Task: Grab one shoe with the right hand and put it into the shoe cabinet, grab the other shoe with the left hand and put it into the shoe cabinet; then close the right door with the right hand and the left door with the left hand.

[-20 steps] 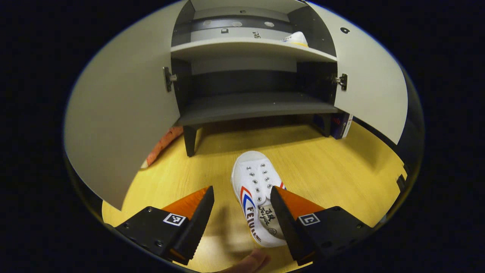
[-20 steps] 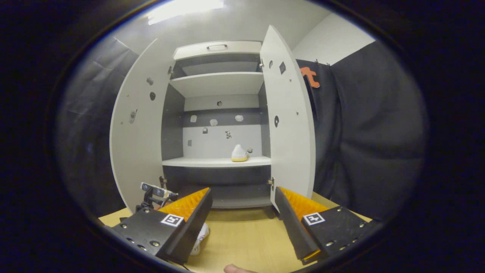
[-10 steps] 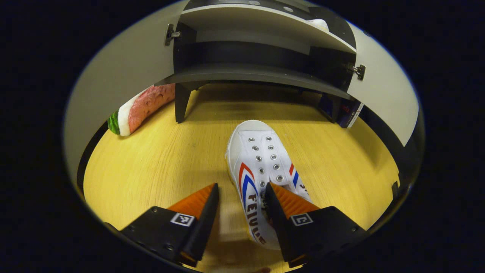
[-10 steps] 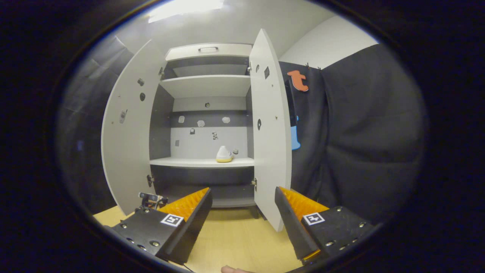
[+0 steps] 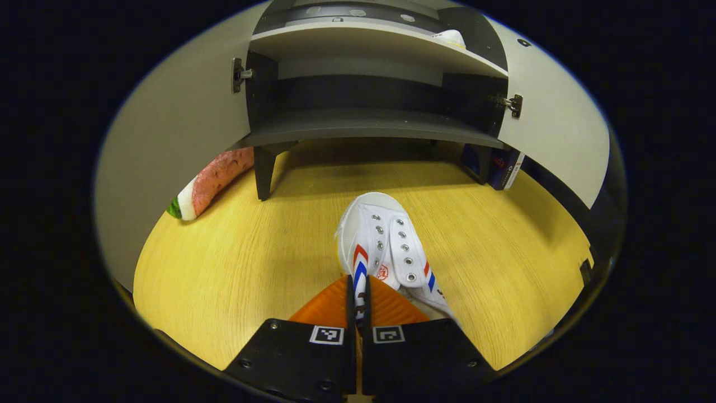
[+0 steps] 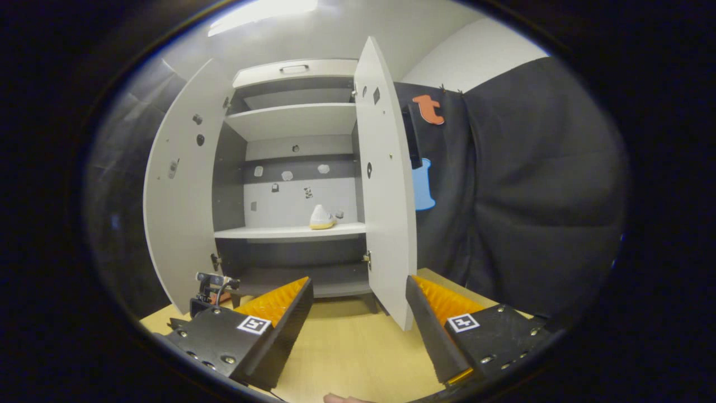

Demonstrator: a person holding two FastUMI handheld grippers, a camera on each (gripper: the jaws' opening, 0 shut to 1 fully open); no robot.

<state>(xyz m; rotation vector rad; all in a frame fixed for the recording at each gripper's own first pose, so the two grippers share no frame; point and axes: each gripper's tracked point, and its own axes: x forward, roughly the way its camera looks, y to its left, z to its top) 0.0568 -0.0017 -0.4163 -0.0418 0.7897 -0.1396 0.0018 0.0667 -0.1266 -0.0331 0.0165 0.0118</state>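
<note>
The left gripper [image 5: 358,299] pinches the side wall of the white shoe [image 5: 386,252], mid-floor before the shoe cabinet [image 5: 363,120]. It should lift slowly, toe level. The right gripper [image 6: 358,313] waits, fingers apart, holding nothing.

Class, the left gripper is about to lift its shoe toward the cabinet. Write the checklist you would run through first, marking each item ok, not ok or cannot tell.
1. Left gripper closed on the white sneaker: ok, both fingers pinch its side wall near the collar.
2. Grip firm enough to lift: cannot tell.
3. Left door and right door open: ok.
4. Middle shelf has room: ok, the first shoe sits toward its right end.
5. Right gripper out of the way: ok, open, held back from the cabinet.
6. Watermelon slice toy clear of the path: ok, it lies off by the left door.
</note>
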